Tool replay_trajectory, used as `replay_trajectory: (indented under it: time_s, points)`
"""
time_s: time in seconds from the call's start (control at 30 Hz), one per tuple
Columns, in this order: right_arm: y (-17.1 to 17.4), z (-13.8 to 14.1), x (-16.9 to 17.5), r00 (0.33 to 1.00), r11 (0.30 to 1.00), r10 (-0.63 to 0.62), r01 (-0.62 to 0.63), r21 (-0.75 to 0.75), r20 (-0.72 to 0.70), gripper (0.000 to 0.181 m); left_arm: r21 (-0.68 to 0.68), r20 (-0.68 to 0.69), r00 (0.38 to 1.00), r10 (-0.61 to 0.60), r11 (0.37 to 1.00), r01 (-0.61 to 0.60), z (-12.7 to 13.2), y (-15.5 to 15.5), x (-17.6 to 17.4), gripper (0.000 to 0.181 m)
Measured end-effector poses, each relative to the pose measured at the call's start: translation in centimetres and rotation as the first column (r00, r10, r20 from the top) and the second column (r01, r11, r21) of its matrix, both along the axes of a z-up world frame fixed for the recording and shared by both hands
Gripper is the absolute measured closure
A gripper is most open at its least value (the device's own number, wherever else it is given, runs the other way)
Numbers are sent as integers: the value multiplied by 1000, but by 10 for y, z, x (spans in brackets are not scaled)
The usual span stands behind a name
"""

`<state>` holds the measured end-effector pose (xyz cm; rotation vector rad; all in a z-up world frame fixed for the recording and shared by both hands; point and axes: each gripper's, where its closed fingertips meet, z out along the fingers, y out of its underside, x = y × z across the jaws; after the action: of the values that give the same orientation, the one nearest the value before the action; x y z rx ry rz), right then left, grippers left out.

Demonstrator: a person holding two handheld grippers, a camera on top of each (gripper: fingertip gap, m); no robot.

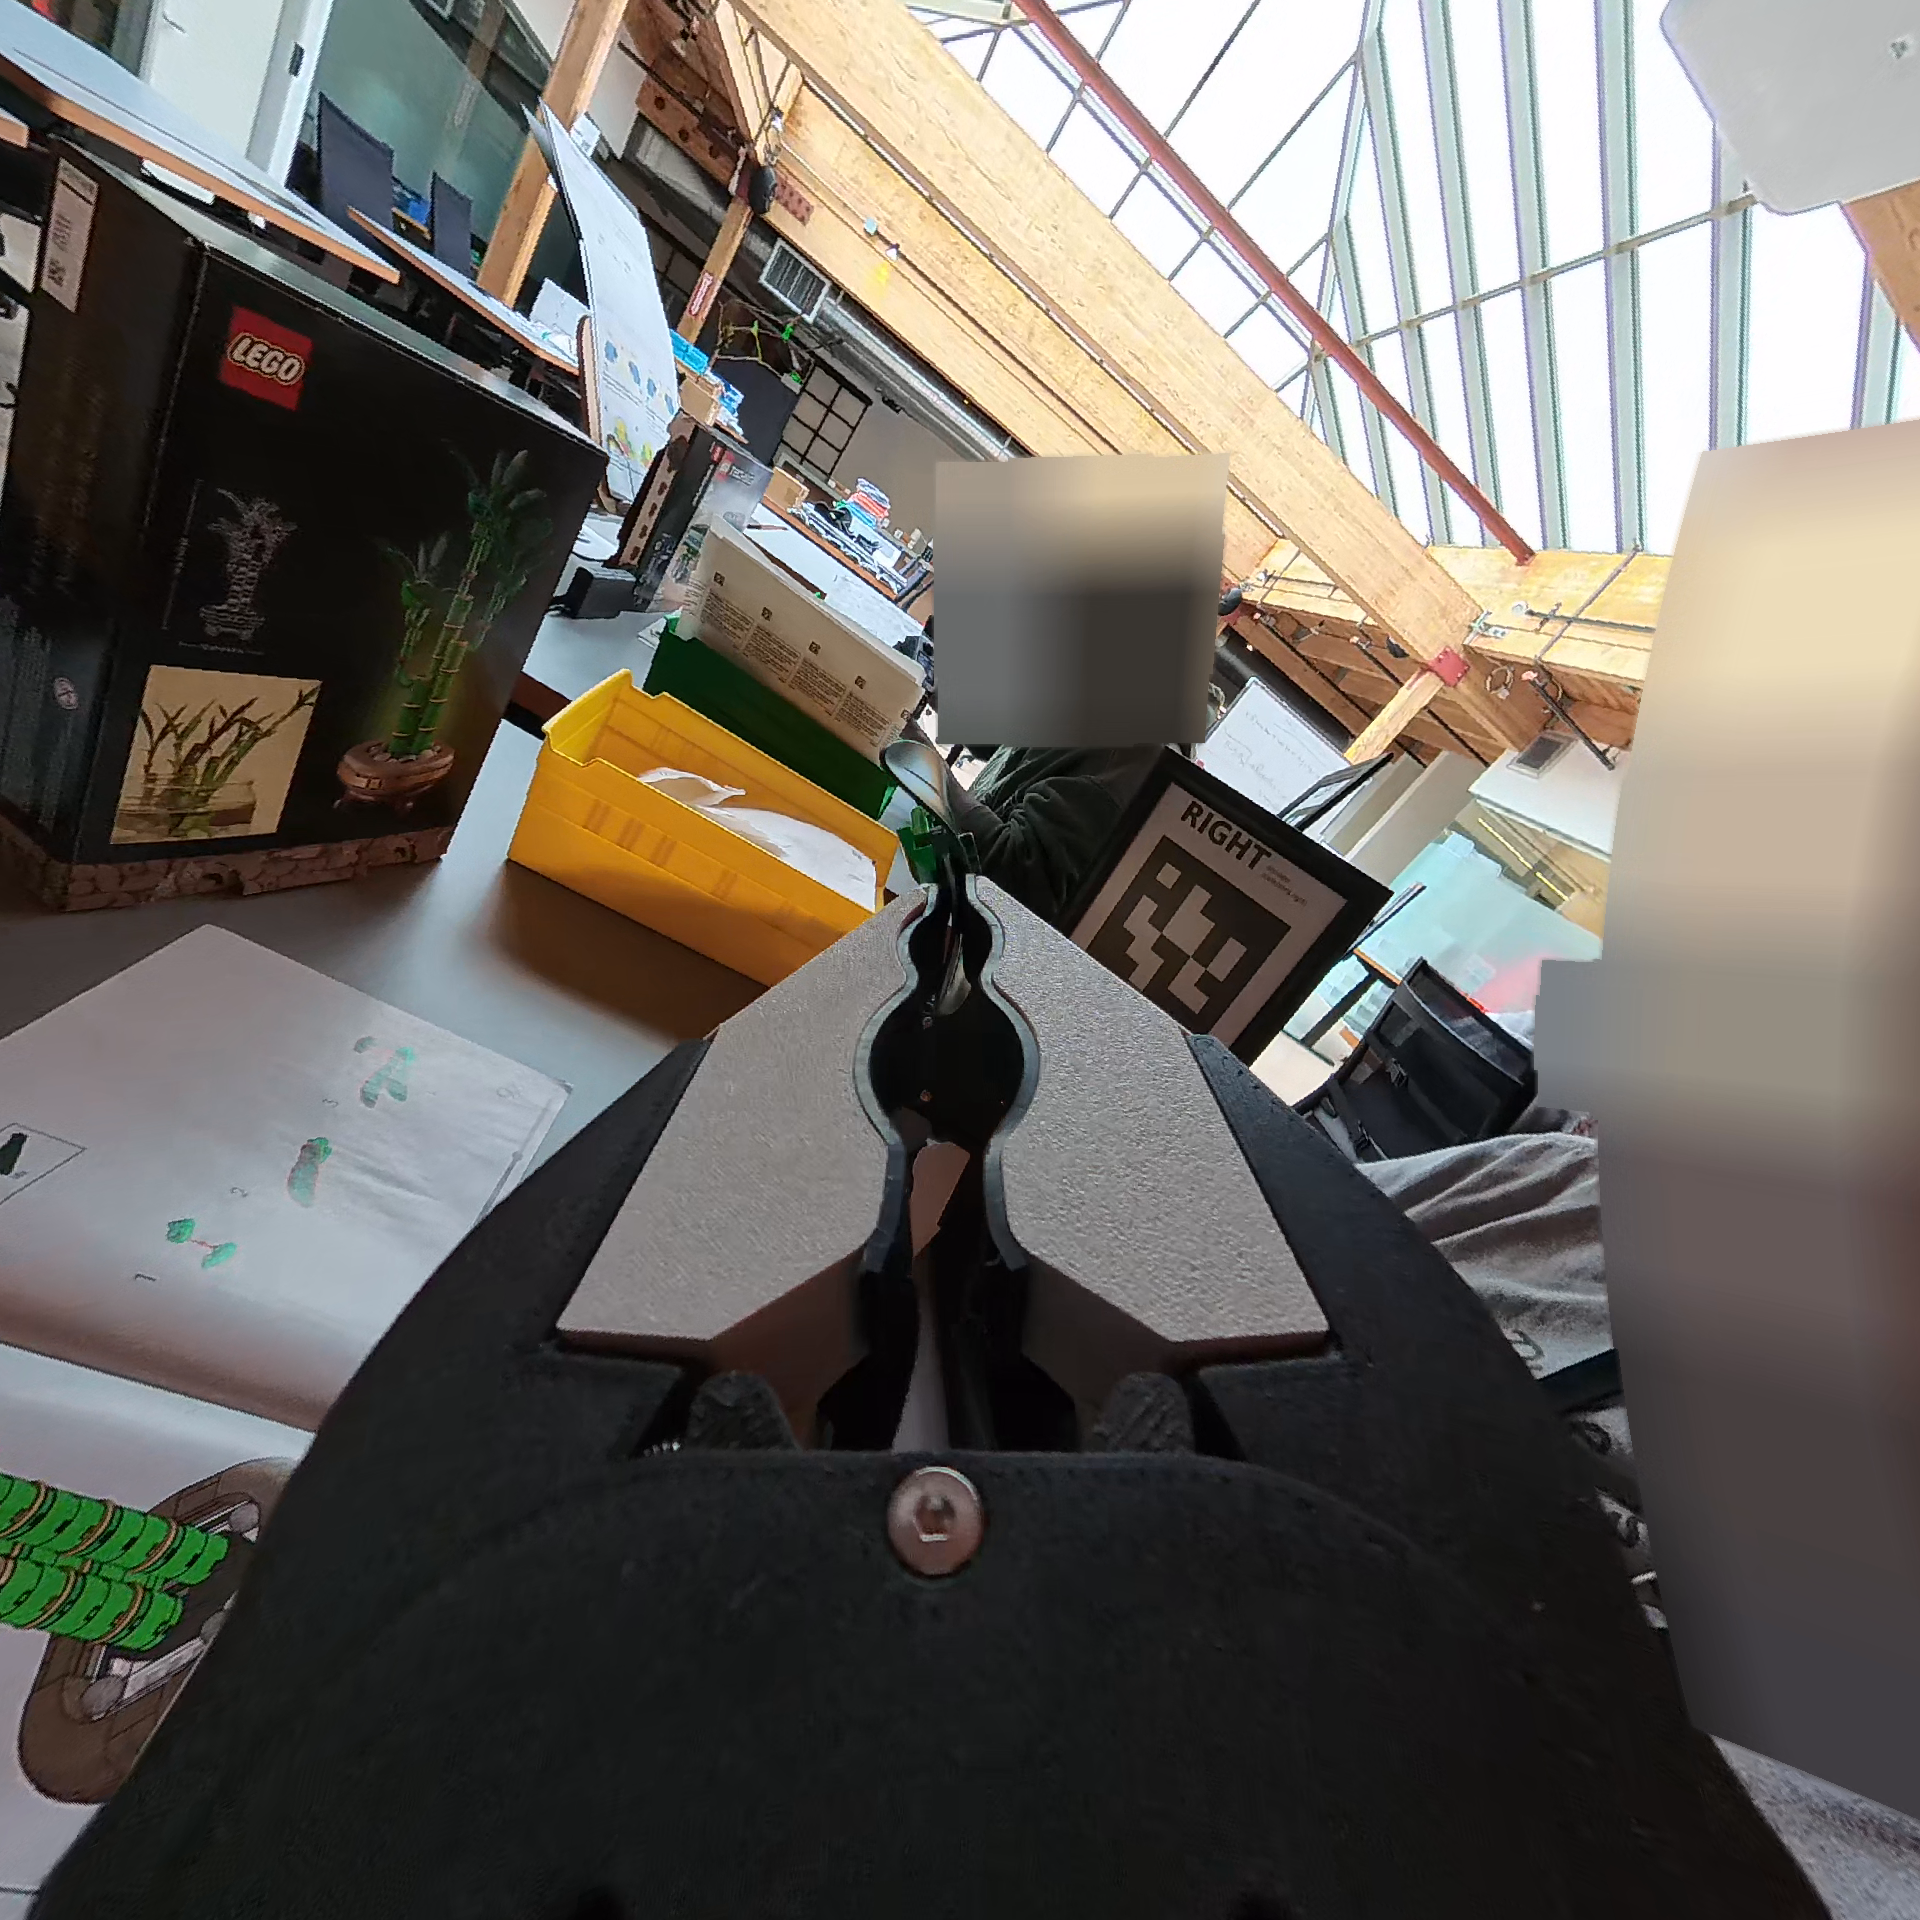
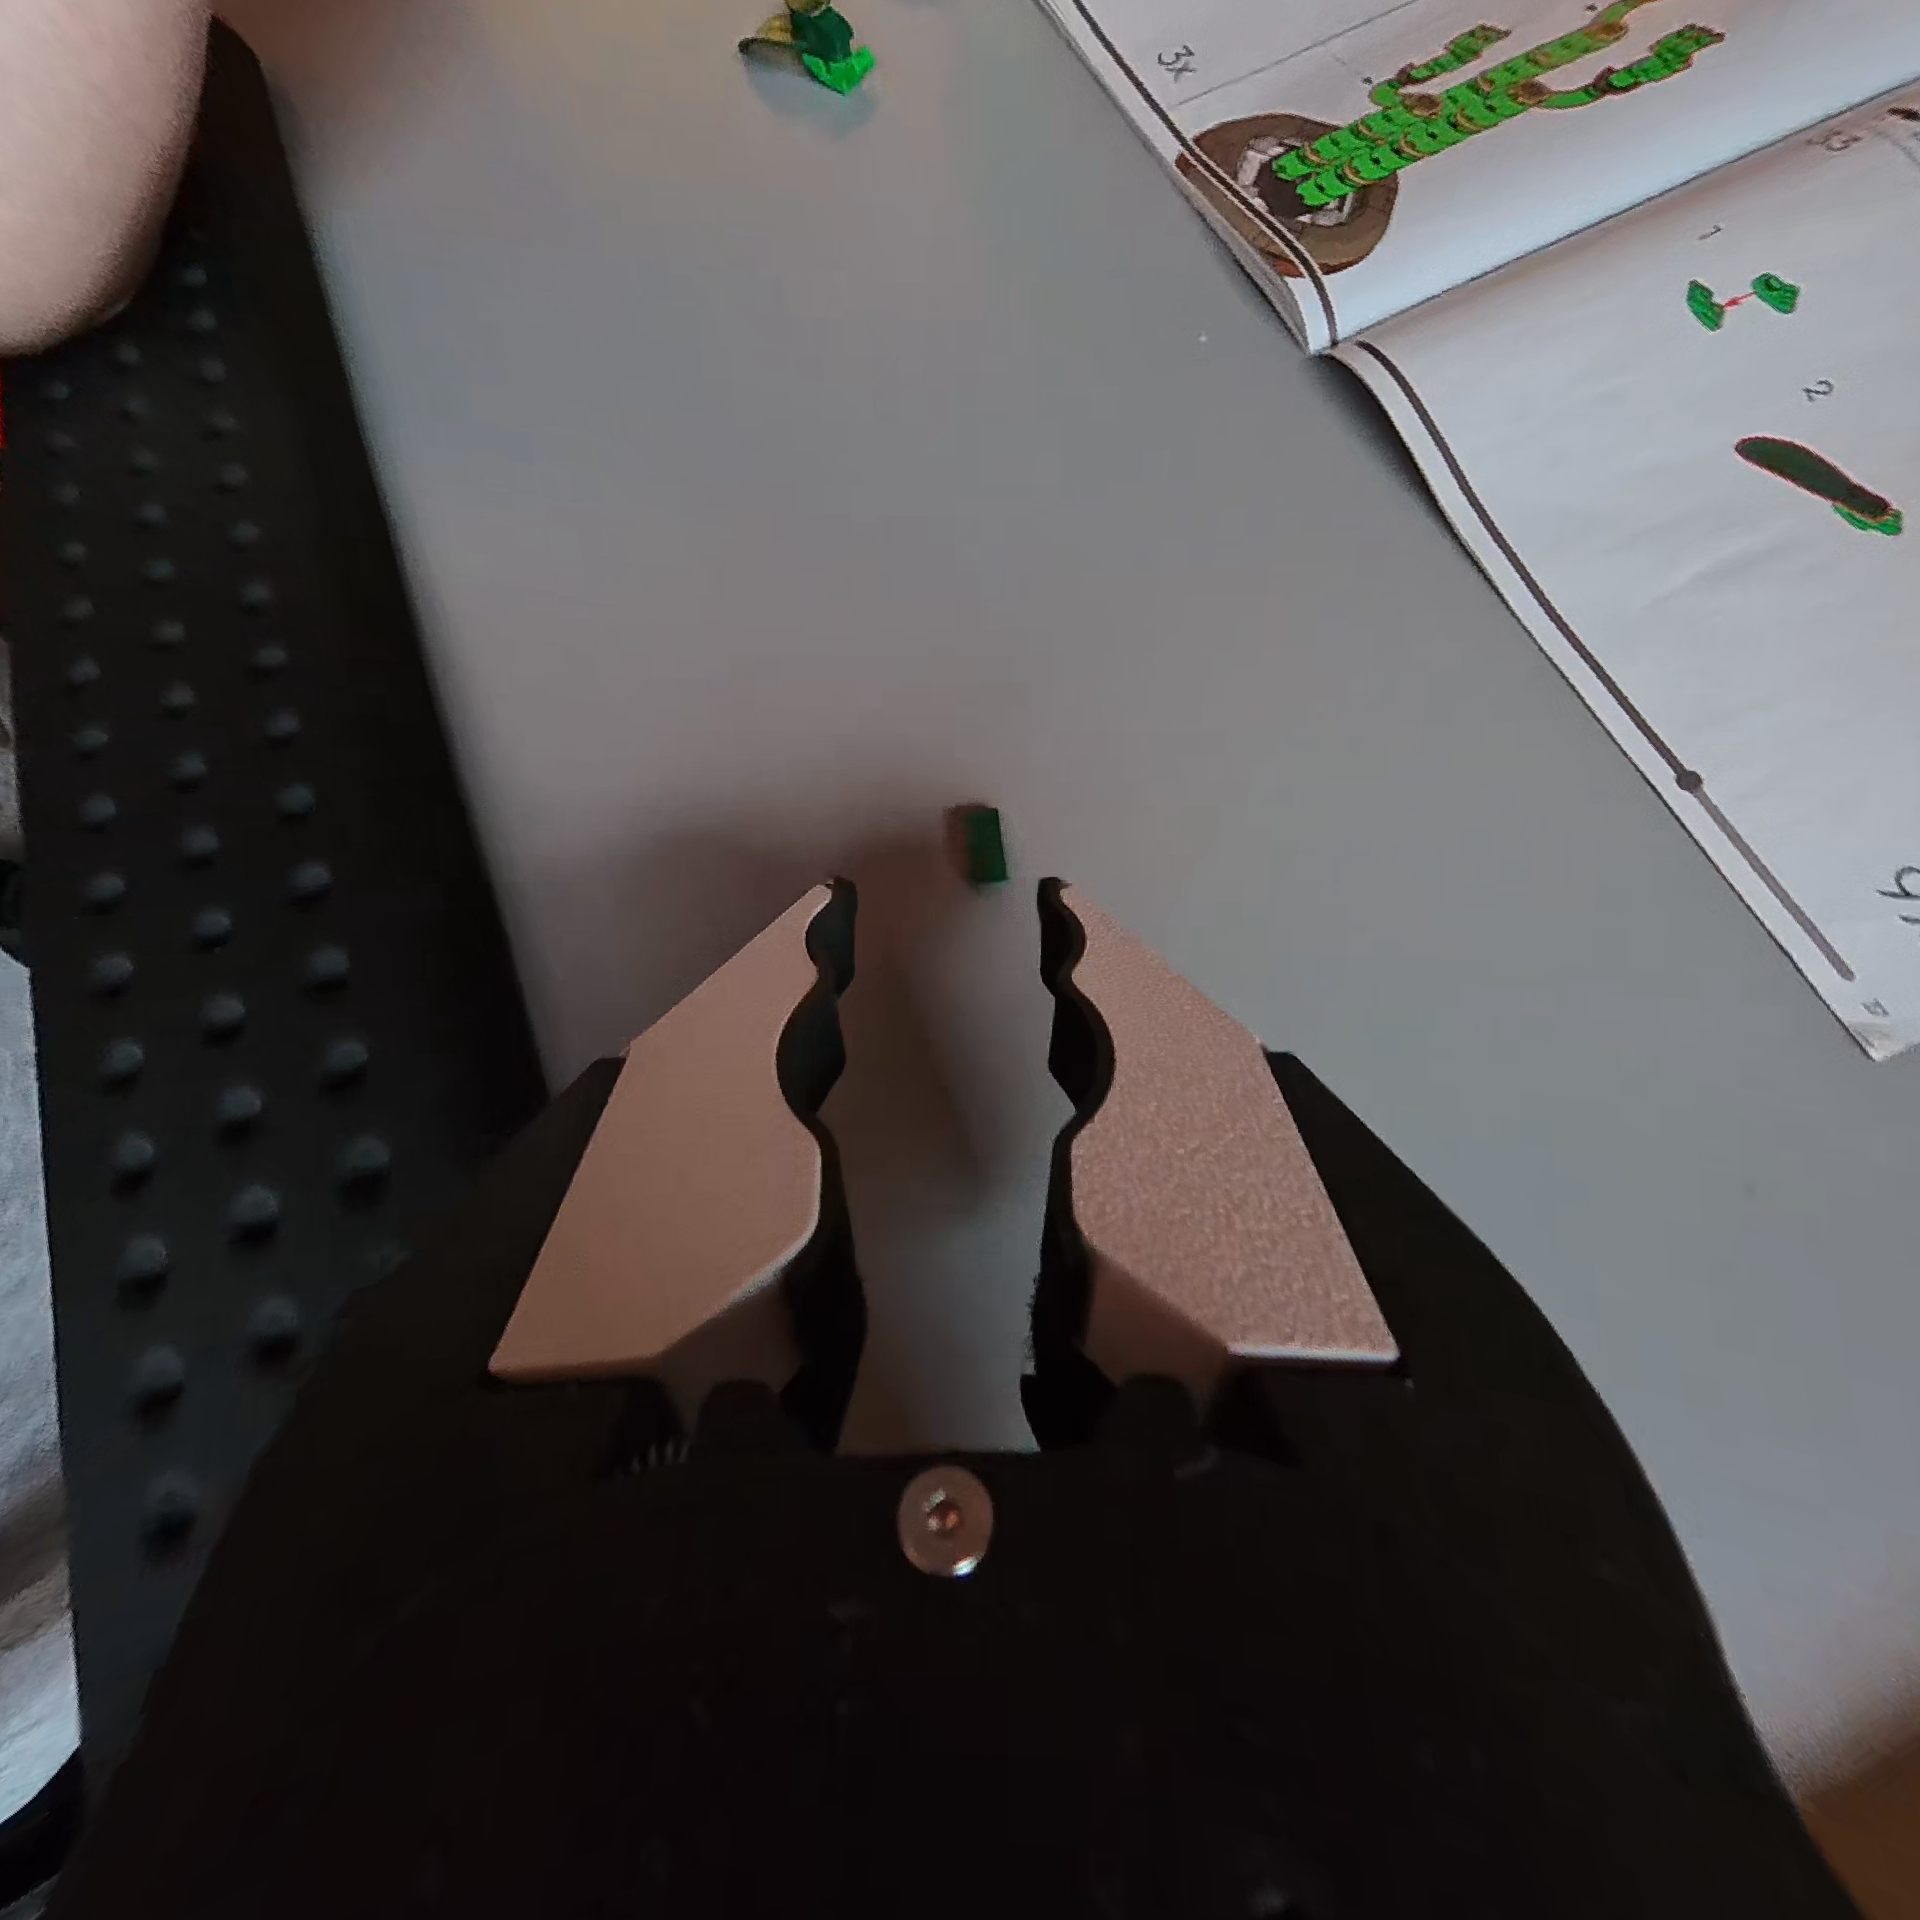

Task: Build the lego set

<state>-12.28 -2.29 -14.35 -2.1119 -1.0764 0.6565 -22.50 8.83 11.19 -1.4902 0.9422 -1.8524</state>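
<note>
Two grippers: the left gripper [image 1: 948,894] with its tips pinched on one small leaf assembly [image 1: 928,805] of green and dark pieces, the right gripper [image 2: 945,883] with its tips spread apart; one loose dark green brick [image 2: 982,847] lies on the grey table [image 2: 675,520] just beyond those tips; one small cluster of green pieces [image 2: 816,47] at the far edge; one open instruction booklet [image 2: 1621,416] on the right; one black set box [image 1: 260,582] far left; two bins side by side, one yellow bin [image 1: 665,831], one green bin [image 1: 769,717] behind it.
</note>
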Motion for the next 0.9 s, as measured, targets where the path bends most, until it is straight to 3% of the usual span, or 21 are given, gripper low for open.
replay_trajectory:
  time_s: [0.3,0.6,0.9]
  points:
    - [4,-3,9,999,999,-53,53,4,-13,147,-5,-14,1000,17,1000,-17,-2,3,-3,181]
    - [6,-7,-2,999,999,-5,4,-36,-34,146,-6,-4,1000,25,1000,-25,0,5,-7,181]
    - [15,-16,-6,999,997,-46,47,-57,26,160,-2,-1,999,32,999,-32,2,6,-10,181]
